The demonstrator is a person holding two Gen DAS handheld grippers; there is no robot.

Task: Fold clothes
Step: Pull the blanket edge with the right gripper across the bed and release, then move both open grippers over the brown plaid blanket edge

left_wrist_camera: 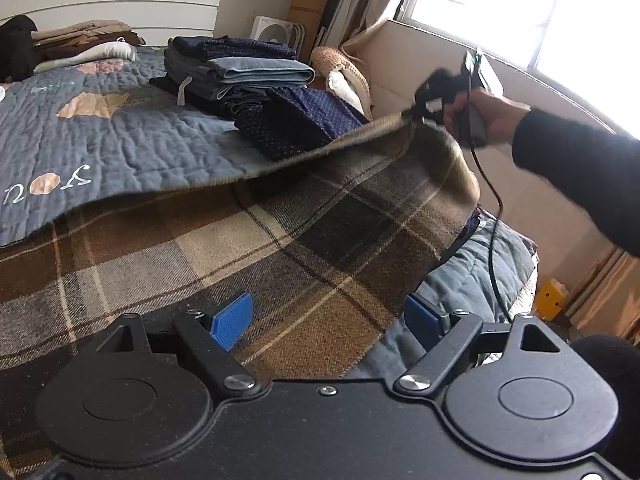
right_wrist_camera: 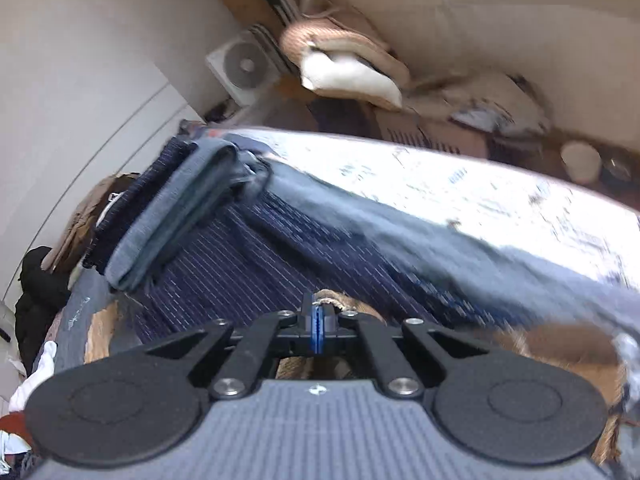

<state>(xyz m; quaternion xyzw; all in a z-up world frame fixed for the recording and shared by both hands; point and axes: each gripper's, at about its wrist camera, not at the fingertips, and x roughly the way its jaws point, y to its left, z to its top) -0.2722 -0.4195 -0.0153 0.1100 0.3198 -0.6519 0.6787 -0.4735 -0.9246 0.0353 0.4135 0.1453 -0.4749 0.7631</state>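
A brown and grey plaid cloth (left_wrist_camera: 248, 240) lies spread over the bed. Its far right corner is lifted off the bed. My right gripper (left_wrist_camera: 424, 106), held in a person's hand, is shut on that corner. In the right wrist view its blue pads (right_wrist_camera: 318, 328) are pressed together, with a bit of the plaid cloth (right_wrist_camera: 340, 302) bunched at their tips. My left gripper (left_wrist_camera: 328, 318) hovers low over the near part of the cloth. Its blue fingertips (left_wrist_camera: 232, 320) stand wide apart and open, with nothing pinched.
A stack of folded blue and navy clothes (left_wrist_camera: 240, 76) sits on the grey-blue quilt (left_wrist_camera: 100, 136) beyond the plaid cloth. More garments lie by the white headboard (left_wrist_camera: 112, 4). A black cable (left_wrist_camera: 492, 216) hangs from the right gripper. A fan (left_wrist_camera: 276, 36) and a basket (left_wrist_camera: 340, 64) stand beside the bed.
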